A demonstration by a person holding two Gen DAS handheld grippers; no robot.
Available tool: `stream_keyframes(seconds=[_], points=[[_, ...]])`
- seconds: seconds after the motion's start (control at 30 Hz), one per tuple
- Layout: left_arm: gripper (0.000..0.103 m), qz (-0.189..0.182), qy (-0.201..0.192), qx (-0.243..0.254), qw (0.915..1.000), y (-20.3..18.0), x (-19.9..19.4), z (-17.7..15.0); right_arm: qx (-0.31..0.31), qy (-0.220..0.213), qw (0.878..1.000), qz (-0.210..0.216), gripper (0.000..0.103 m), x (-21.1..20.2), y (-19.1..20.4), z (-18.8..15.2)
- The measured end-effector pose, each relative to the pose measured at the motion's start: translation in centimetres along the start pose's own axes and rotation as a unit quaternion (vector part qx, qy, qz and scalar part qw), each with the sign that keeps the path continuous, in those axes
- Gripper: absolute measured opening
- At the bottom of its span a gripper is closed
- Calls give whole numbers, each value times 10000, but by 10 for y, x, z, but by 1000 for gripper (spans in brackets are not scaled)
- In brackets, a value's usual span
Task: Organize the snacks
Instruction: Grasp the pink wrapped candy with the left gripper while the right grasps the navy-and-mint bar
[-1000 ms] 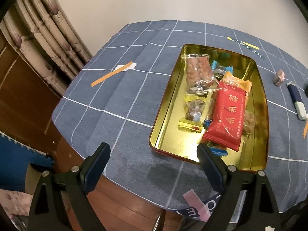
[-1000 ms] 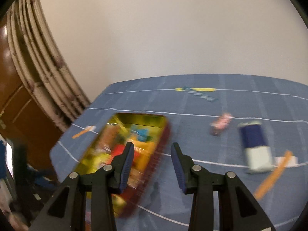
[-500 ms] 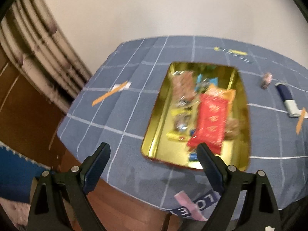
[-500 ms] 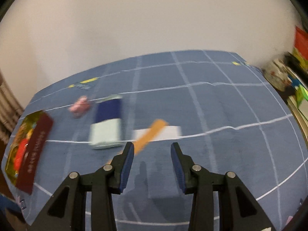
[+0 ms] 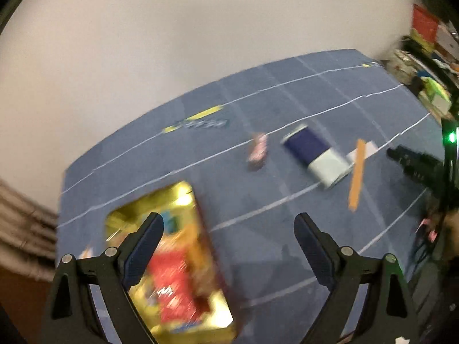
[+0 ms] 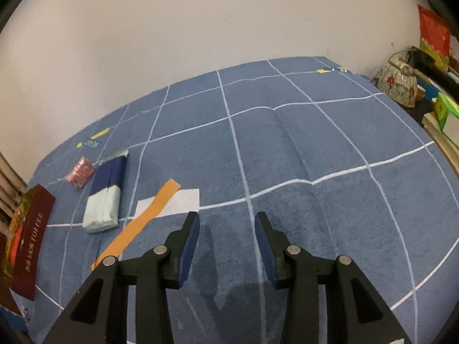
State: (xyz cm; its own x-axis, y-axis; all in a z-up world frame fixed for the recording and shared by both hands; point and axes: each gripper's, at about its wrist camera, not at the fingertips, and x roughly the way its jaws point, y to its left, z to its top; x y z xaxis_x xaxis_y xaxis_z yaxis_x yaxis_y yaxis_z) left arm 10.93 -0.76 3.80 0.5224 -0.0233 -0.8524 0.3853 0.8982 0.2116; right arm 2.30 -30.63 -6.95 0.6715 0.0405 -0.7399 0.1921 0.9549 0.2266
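Blue checked cloth (image 5: 287, 132) covers the counter, plain pale wall behind. From the left wrist view everything's smeared with blur. Left gripper (image 5: 229, 223) has its fingers spread wide, nothing between them. Behind the left finger (image 5: 143, 246) sits the gold metal tin with a dark red rim (image 5: 212, 326), packed with snacks, a red wrapped bar (image 5: 175, 281) on top. Past the right finger, further out on the cloth, lie a small pink wrapped candy (image 5: 258, 150) and a navy-and-pale-blue packet (image 5: 317, 156), with an orange paper strip (image 5: 357, 175) just right of it.

Right wrist view is sharp. Right gripper (image 6: 226, 220) hovers over bare cloth, fingers parted but narrower, holding nothing. Off left of the fingers: the orange strip (image 6: 143, 220), the navy packet (image 6: 106, 192), the pink candy (image 6: 79, 172), and the tin (image 6: 30, 238) at the far left edge.
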Motion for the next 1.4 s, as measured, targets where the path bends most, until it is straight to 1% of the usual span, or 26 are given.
stream_keyframes(seconds=[0.07,0.1,0.23,0.27,0.3,0.47,0.53,0.57,0.6,0.63,0.67,0.7,0.73,0.77,0.83,0.9,0.97,1.03,1.17,1.2,1.23,1.3,1.4], points=[[91,-154,72,151,9997,-9,24,26,78,-14,9999,74,42,-1,-3,0],[91,-156,93,225,9996,-13,36,37,76,-14,9999,88,43,0,-2,0],[90,-320,401,294,9982,-18,90,67,-27,9,9999,119,51,0,2,0],[90,-336,473,303,9979,-17,102,69,-23,8,9999,149,52,0,2,0],[85,-322,548,304,9975,-17,113,73,4,1,9998,199,53,0,0,0],[83,-546,856,396,9940,-17,155,80,153,-30,9991,401,55,0,-5,0],[79,-607,961,447,9925,-19,167,81,146,-28,9990,411,57,1,-5,0],[73,-639,1060,444,9913,-20,174,80,134,-25,9991,407,57,1,-4,0],[55,-688,1190,399,9897,-21,181,79,121,-23,9991,400,58,1,-4,0],[44,-906,1219,229,9881,-18,184,77,103,-19,9992,395,59,2,-3,0],[22,-995,1169,4,9882,-13,183,77,99,-18,9992,399,59,2,-3,0],[20,-924,1204,-123,9883,-11,183,76,100,-22,9991,414,60,2,-3,0],[20,-839,1225,-246,9886,-9,181,74,111,-16,9990,428,60,2,-3,0],[20,-870,1278,-454,9869,-7,177,68,125,-22,9989,443,60,2,-4,0],[20,-1064,1332,-964,9806,-2,161,52,137,-26,9989,457,60,2,-4,0],[20,-1281,1192,-1244,9767,-1,137,37,136,-23,9989,453,60,1,-4,0],[20,-1452,1103,-1444,9726,-3,108,20,124,-18,9990,440,60,1,-4,0],[20,-1647,1048,-1691,9661,-2,82,3,101,-14,9991,413,60,2,-3,0],[20,-1718,932,-1998,9601,4,42,-22,-38,-9,9997,250,60,2,4,0],[20,-1686,896,-2020,9606,5,34,-27,-115,-33,9997,230,60,0,8,-1],[20,-1635,863,-2019,9618,5,27,-32,-181,-34,9994,288,60,-3,13,-1],[20,-1523,777,-2062,9634,11,16,-42,-318,16,9978,584,60,-8,31,2],[20,-1531,740,-2167,9613,17,6,-51,-843,-3,9925,889,60,-16,76,8]])
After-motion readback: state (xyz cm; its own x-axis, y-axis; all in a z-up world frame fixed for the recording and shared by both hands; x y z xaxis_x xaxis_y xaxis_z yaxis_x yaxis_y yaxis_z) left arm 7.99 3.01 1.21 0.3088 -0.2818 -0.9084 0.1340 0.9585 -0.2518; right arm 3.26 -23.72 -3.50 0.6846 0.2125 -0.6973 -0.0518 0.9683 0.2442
